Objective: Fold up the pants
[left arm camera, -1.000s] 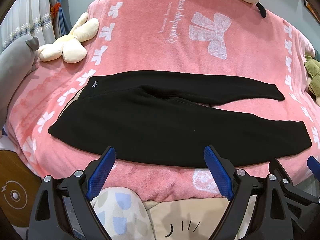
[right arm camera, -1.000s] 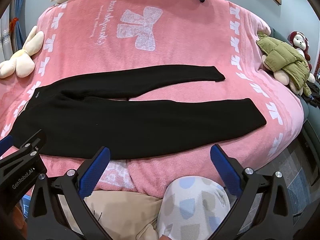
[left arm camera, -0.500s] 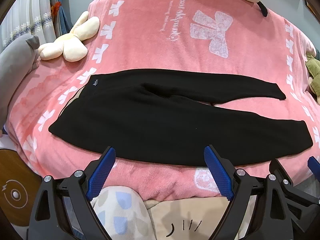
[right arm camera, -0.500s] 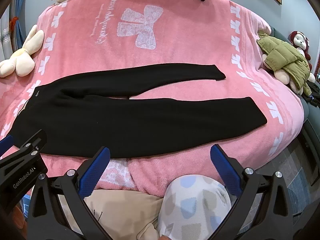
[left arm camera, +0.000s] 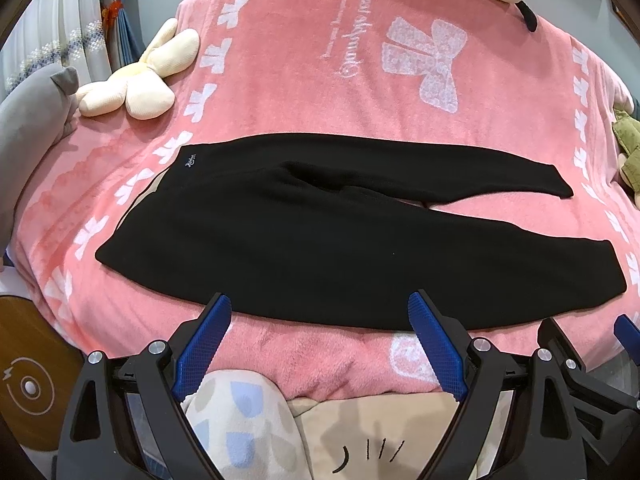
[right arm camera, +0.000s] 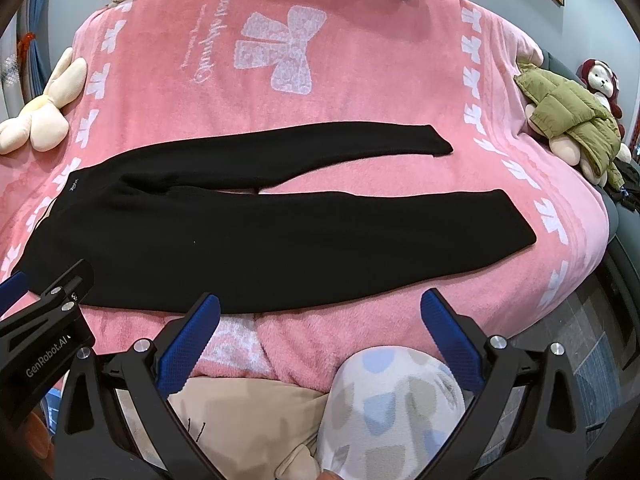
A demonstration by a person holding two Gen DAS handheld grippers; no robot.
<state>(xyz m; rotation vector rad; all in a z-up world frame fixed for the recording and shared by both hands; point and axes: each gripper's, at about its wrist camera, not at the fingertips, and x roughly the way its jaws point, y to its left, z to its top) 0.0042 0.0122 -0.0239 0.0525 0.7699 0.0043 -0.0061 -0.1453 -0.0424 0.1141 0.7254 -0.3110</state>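
Black pants (left arm camera: 320, 240) lie flat across a pink blanket (left arm camera: 360, 80), waistband at the left, two legs spread to the right. They also show in the right wrist view (right arm camera: 260, 232). My left gripper (left arm camera: 320, 308) is open and empty, its blue fingertips just over the near edge of the pants' seat. My right gripper (right arm camera: 320, 308) is open and empty, above the near edge of the lower leg. The left gripper's side shows at the left of the right wrist view (right arm camera: 44, 320).
A cream plush toy (left arm camera: 136, 80) lies at the blanket's left edge. A grey pillow (left arm camera: 28, 120) is further left. A plush in an olive jacket (right arm camera: 572, 124) sits at the right edge. My patterned knees (right arm camera: 392, 408) press against the bed's front.
Both grippers have edged slightly forward toward the pants; their fingertips now reach the near hem line. The pants have not moved.
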